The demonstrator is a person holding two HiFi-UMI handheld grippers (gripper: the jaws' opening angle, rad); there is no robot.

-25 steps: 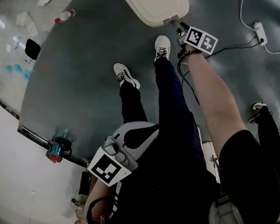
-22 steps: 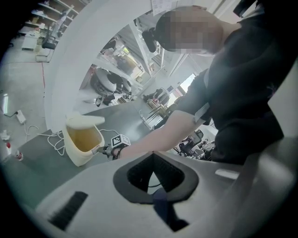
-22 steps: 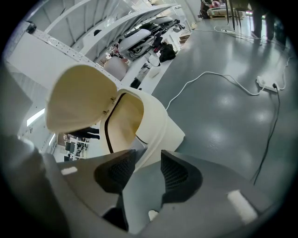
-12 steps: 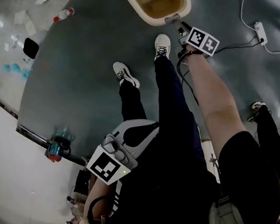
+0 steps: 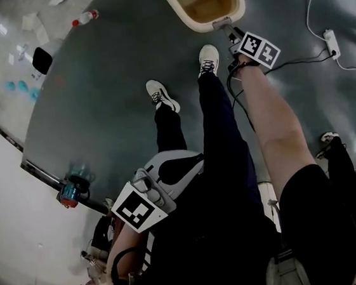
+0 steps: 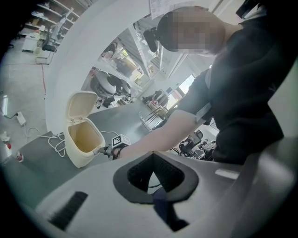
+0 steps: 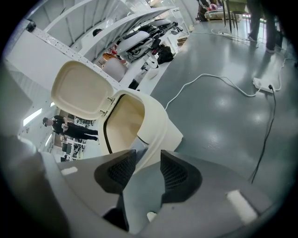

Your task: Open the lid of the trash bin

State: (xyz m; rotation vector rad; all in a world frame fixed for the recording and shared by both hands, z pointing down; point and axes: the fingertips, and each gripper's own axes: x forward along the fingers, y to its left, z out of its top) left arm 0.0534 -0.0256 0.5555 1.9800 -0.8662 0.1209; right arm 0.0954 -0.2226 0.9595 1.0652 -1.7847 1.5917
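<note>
The cream trash bin [image 5: 237, 3] stands on the grey floor with its lid up, so the tan inside shows. Its lid [image 7: 79, 88] stands raised on the rear hinge, and the lid [image 6: 80, 103] is also seen upright above the bin [image 6: 77, 157] in the left gripper view. My right gripper [image 5: 228, 32] reaches the bin's front rim at the grey latch [image 5: 220, 22]. Its jaws stand a little apart, tips [image 7: 142, 155] against the bin's front wall [image 7: 160, 125]. My left gripper [image 5: 168, 171] hangs by the person's legs, its pads [image 6: 153, 160] closed together on nothing.
A power strip [image 5: 331, 41] with white cable lies on the floor right of the bin. The person's shoes [image 5: 208, 58] stand just before the bin. A bottle [image 5: 84, 18] and scraps lie far left, a white bench [image 5: 7, 209] at left, another person [image 5: 343, 158] at right.
One second ago the lid lay shut on the bin. It swung up and now stands open; the right gripper stays at the front latch. The left gripper barely moved.
</note>
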